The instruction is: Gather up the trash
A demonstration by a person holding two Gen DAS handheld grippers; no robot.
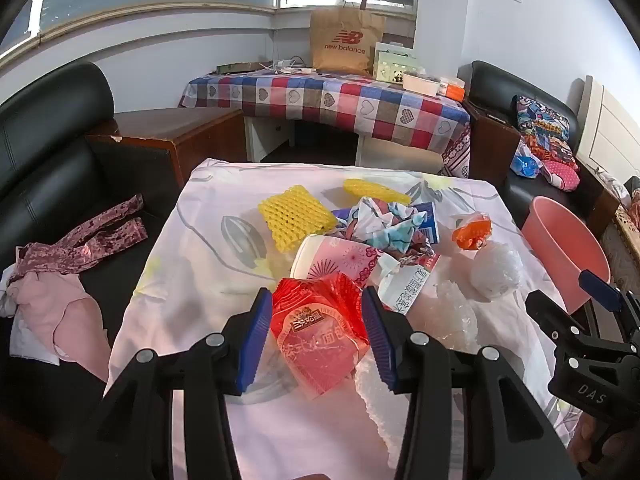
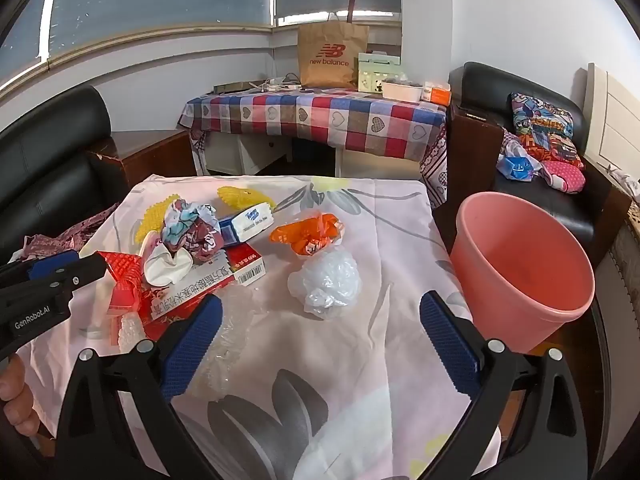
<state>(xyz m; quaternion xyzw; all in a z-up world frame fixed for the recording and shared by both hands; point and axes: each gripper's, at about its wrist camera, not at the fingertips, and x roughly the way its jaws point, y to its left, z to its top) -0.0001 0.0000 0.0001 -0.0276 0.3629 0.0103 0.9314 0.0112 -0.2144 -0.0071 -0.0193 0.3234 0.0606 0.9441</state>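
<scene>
My left gripper (image 1: 316, 294) is closed around a crumpled red snack wrapper (image 1: 320, 332), both blue pads against its sides, low over the flowered tablecloth (image 2: 360, 360). In the right wrist view the red wrapper (image 2: 124, 280) stands upright at the left gripper's (image 2: 80, 270) tips. My right gripper (image 2: 320, 300) hangs wide open over the cloth, holding nothing. A white plastic ball (image 2: 326, 284) lies just ahead of it and clear film (image 2: 224, 344) lies by its left finger. An orange wrapper (image 2: 310, 234), a paper cup (image 1: 328, 258), crumpled paper (image 2: 192, 228) and yellow foam nets (image 1: 294, 216) lie beyond.
A pink bucket (image 2: 520, 264) stands empty off the table's right edge. A red carton (image 2: 208, 292) and a tissue pack (image 2: 250, 224) sit among the trash. Black sofas flank the table, with clothes (image 1: 60, 280) on the left one. A checked table (image 2: 320, 120) stands behind.
</scene>
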